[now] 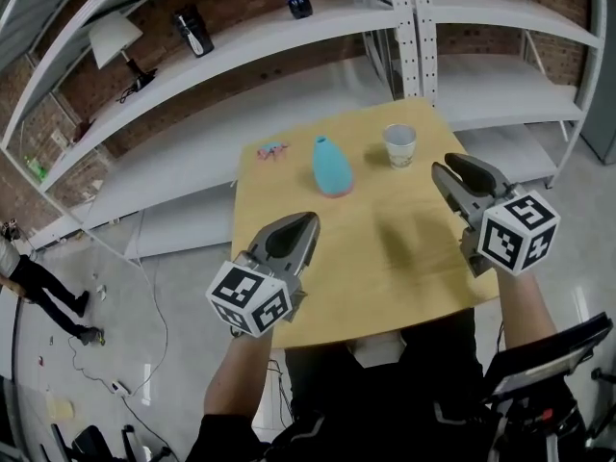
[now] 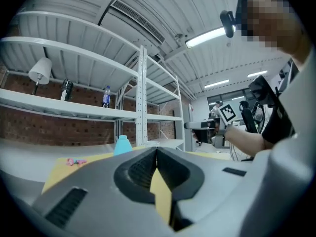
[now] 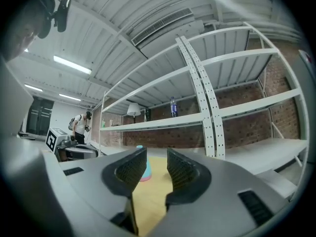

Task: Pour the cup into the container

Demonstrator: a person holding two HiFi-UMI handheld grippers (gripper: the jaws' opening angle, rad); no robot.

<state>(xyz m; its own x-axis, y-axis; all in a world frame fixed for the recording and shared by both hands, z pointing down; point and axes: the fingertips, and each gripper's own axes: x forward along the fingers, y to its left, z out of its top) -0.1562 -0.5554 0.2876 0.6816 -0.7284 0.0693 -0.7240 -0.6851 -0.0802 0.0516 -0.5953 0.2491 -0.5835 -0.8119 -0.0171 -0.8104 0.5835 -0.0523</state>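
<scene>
Wooden counter (image 1: 385, 287): cup (image 1: 399, 145) far right, blue container (image 1: 331, 166) to its left. Left tongs (image 1: 310, 222) clenched, empty. Right tongs (image 1: 449, 170) parted, empty, nearer cup, probably lining up grab.

The person held both arms out in front of the body, one gripper in each hand, both pointing forward and about level. The left gripper (image 1: 306, 222) sat nearer the body than the right. Its jaws met at the tips with nothing between them. Its marker cube (image 1: 248, 299) sat at the rear, just ahead of the bare left forearm (image 1: 236, 373). The right gripper (image 1: 446, 168) reached farther forward and was angled slightly inward. Its jaws stood a little apart with an empty gap between the ribbed pads (image 3: 132, 167). The right forearm (image 1: 527, 306) ran back from the right gripper's own cube (image 1: 519, 231) toward the torso.
</scene>
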